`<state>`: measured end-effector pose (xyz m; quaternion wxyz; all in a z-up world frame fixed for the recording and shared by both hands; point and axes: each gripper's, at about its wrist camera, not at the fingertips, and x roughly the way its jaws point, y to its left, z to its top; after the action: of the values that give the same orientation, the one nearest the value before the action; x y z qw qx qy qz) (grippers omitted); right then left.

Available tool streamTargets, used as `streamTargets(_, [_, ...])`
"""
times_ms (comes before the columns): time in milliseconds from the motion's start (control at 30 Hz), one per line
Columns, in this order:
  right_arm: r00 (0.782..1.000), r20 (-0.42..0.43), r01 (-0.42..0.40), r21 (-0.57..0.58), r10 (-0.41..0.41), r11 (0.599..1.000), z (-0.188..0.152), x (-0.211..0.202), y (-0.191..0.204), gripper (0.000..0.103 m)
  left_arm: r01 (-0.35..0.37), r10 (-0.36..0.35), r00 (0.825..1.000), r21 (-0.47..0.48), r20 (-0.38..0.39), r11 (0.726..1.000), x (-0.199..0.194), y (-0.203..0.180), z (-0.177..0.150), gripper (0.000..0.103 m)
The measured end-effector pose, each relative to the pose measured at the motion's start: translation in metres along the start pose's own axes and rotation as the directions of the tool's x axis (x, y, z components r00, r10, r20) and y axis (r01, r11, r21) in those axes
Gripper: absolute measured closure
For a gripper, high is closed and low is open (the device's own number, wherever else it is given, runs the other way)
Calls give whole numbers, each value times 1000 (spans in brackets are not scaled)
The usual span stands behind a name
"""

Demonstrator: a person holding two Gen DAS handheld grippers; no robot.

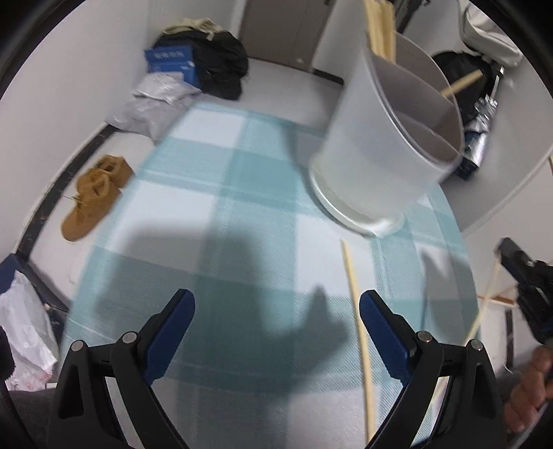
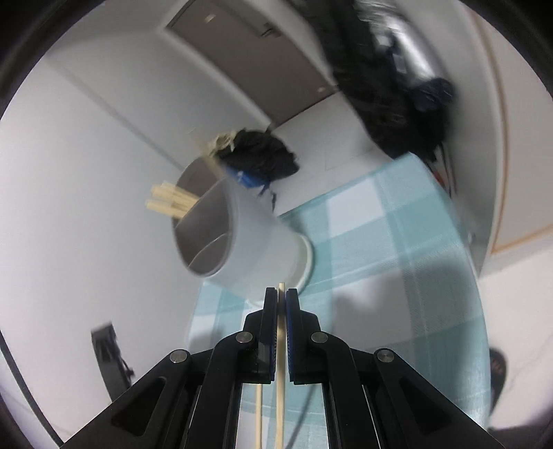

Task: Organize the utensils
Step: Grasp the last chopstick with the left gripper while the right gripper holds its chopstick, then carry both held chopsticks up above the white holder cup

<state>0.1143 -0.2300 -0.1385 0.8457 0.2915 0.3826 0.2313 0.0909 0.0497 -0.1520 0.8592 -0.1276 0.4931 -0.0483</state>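
A white divided utensil holder (image 1: 376, 155) stands on the checked cloth (image 1: 224, 207), with several wooden chopsticks (image 1: 380, 31) sticking out of one section. My left gripper (image 1: 276, 311) is open above the cloth, nothing between its fingers. One chopstick (image 1: 357, 328) lies on the cloth just inside its right finger. At the right edge my right gripper (image 1: 504, 248) carries a chopstick (image 1: 489, 297). In the right wrist view the right gripper (image 2: 281, 293) is shut on that chopstick (image 2: 280, 345), whose tip pokes out towards the holder (image 2: 249, 241). A second stick (image 2: 258, 414) shows below the fingers.
Brown shoes (image 1: 93, 193) lie on the floor left of the table. A black bag (image 1: 217, 62), a blue box (image 1: 169, 62) and grey plastic bags (image 1: 148, 107) sit in the far corner. A hand (image 1: 532, 387) is at the lower right.
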Motion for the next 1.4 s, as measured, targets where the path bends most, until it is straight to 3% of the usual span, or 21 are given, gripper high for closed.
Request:
streamTargets(167, [999, 19, -38, 128, 36, 991, -4, -5, -31, 99, -41, 42, 999, 53, -24, 998, 6, -17, 1, 10])
streamTargets(367, [997, 33, -74, 107, 71, 992, -3, 1, -33, 99, -99, 104, 993, 84, -53, 991, 22, -32, 10, 10])
streamTargets(667, [992, 82, -101, 85, 94, 991, 6, -7, -32, 99, -192, 208, 974, 168, -85, 967, 46, -52, 19, 32])
streamTargets(833, [993, 85, -94, 80, 88, 992, 6, -11, -33, 99, -188, 206, 972, 154, -109, 970, 49, -57, 26, 66])
streamTargets(900, [993, 86, -91, 86, 84, 992, 7, -13, -36, 99, -164, 186, 974, 168, -126, 972, 51, -63, 27, 93])
streamTargets(967, [992, 89, -96, 93, 88, 991, 7, -14, -38, 99, -158, 183, 973, 174, -141, 972, 52, -67, 27, 100])
streamTargets(1167, [991, 100, -92, 84, 83, 992, 7, -19, -37, 99, -128, 143, 978, 109, -148, 986, 50, -63, 25, 102])
streamTargets(1400, [994, 97, -63, 32, 60, 997, 2, -22, -26, 99, -69, 73, 997, 102, -39, 992, 7, -55, 23, 102])
